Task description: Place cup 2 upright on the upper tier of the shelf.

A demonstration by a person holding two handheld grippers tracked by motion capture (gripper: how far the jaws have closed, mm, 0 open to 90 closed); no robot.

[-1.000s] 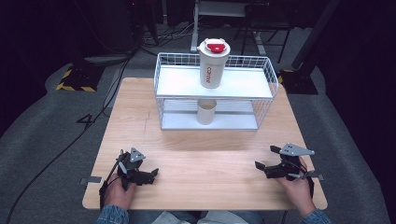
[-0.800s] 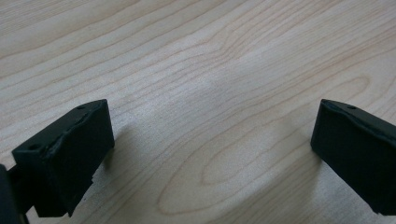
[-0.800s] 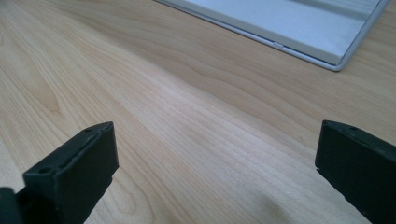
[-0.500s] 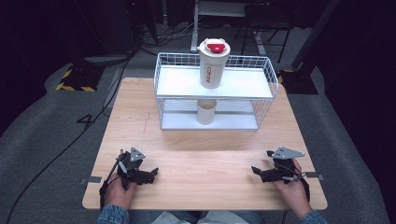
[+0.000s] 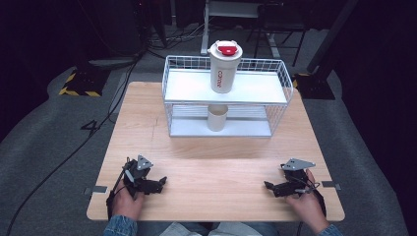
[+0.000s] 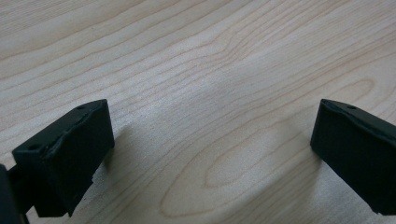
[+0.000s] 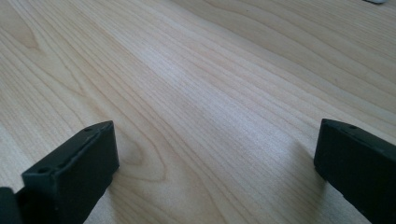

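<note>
From the high view, a left tool (image 5: 160,183) and a right tool (image 5: 268,186) are held low over the near edge of a wooden worktop (image 5: 206,162). A white cup (image 5: 224,67) with a red lid is seen upright on the top shelf of a wire rack (image 5: 226,96) at the far side, well apart from both. In the left gripper view, the left tool (image 6: 212,154) is released over bare wood. In the right gripper view, the right tool (image 7: 217,163) has just been reopened, with nothing between its jaws.

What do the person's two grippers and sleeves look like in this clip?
Both the left gripper and the right gripper are black, each with two blocky, flat-faced jaws and a grey three-cornered plate on top. A thin black cable trails from each towards the person. Blue denim-like sleeves show at both wrists, at the bottom edge of the high view.
</note>
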